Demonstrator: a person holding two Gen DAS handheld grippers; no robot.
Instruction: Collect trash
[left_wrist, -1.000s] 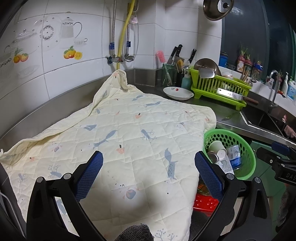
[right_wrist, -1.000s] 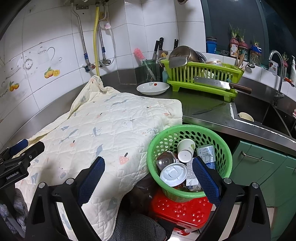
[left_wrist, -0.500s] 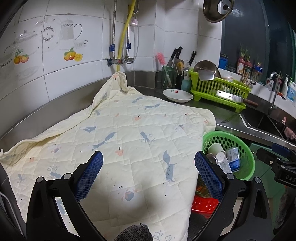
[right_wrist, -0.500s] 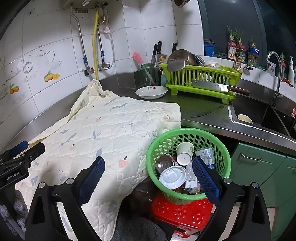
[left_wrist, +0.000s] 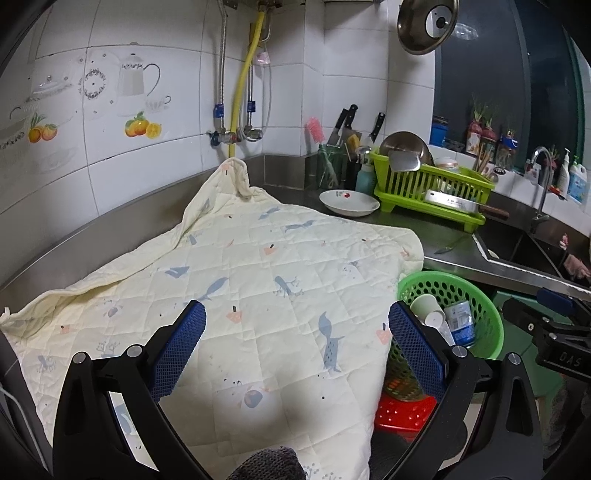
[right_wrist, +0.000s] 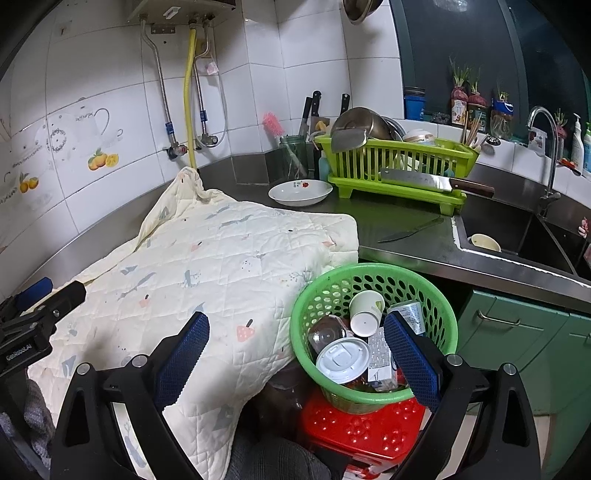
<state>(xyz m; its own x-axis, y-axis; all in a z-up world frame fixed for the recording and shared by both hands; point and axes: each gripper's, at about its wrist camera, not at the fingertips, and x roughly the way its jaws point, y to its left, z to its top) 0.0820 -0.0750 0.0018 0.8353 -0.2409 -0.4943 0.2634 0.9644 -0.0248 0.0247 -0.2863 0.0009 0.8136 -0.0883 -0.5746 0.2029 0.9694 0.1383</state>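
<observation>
While both tools hang in the air, this shows:
Left tool (left_wrist: 295, 330): wide open, holds nothing, above the pale yellow quilted cloth (left_wrist: 258, 280) on the steel tabletop (right_wrist: 413, 240).
Right tool (right_wrist: 295, 341): wide open, holds nothing.
Trash: white paper cup (right_wrist: 365, 312), round white lid (right_wrist: 341, 360), small carton (right_wrist: 380, 356), all inside the round green plastic basket (right_wrist: 445, 308) on a red plastic stool (right_wrist: 362, 428).

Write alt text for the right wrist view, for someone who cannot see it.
An open right gripper hangs over a green basket holding a paper cup, a plastic lid and cartons, standing on a red stool. A quilted cloth covers the steel counter on the left; a dish rack stands behind.
</observation>
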